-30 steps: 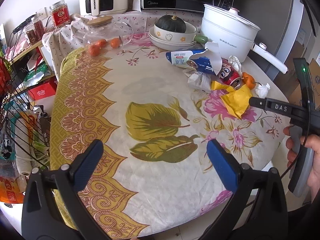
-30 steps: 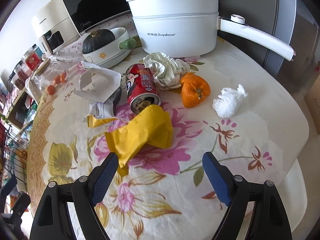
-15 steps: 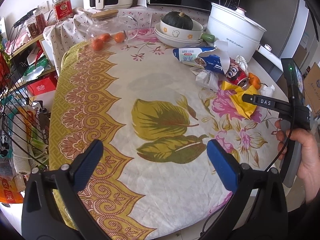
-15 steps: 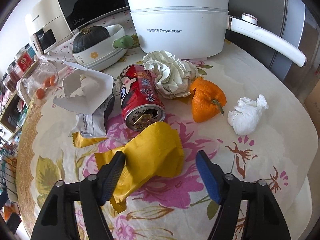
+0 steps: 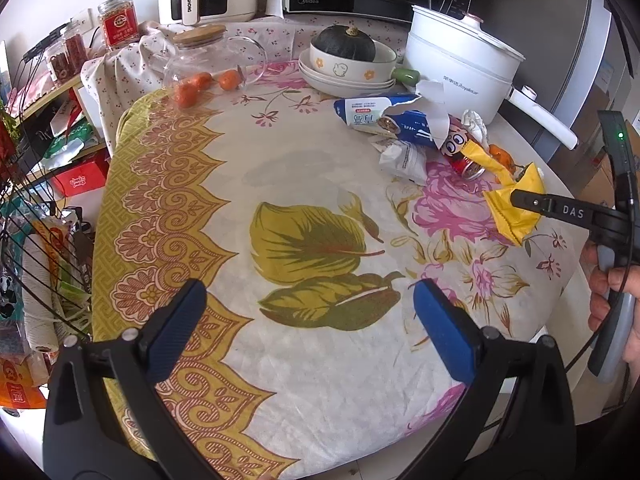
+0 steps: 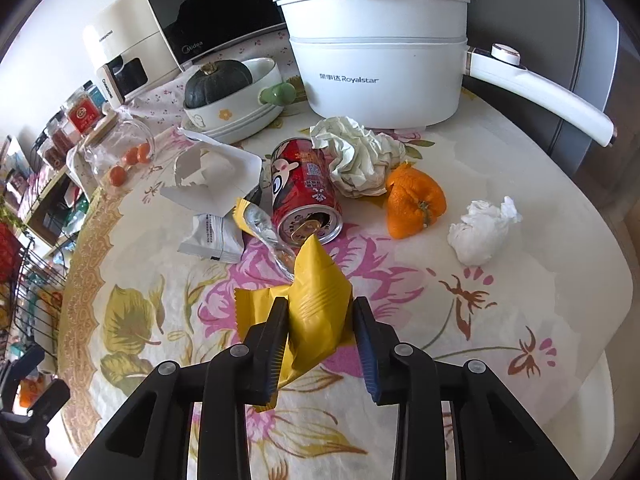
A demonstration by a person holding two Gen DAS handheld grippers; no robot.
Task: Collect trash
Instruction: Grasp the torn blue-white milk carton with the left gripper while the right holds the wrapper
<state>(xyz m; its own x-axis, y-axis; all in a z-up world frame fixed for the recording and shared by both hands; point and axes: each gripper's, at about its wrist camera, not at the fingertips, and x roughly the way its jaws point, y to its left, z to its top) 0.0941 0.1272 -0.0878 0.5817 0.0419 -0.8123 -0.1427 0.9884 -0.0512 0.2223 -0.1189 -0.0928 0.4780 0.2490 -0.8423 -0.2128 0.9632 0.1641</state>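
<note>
My right gripper [image 6: 320, 344] is shut on a yellow snack wrapper [image 6: 316, 304] and holds it just above the tablecloth; the wrapper also shows in the left wrist view [image 5: 516, 204]. Behind it lie a red can [image 6: 306, 192] on its side, a crumpled paper ball [image 6: 360, 160], an orange peel [image 6: 416, 200], a white tissue wad [image 6: 480, 228], a torn white box [image 6: 212, 176] and a small white packet [image 6: 212, 236]. My left gripper [image 5: 308, 328] is open and empty over the table's near middle, far from the trash.
A white electric pot [image 6: 380, 56] with a long handle stands behind the trash. Stacked bowls with a dark squash [image 6: 220, 80] and a glass jar with small oranges [image 5: 208, 68] sit at the back. A wire rack [image 5: 32, 240] stands left of the table [image 5: 168, 200].
My right gripper moved forward over the yellow wrapper, closed on it and lifted it. The left gripper stayed open and drifted only slightly.
</note>
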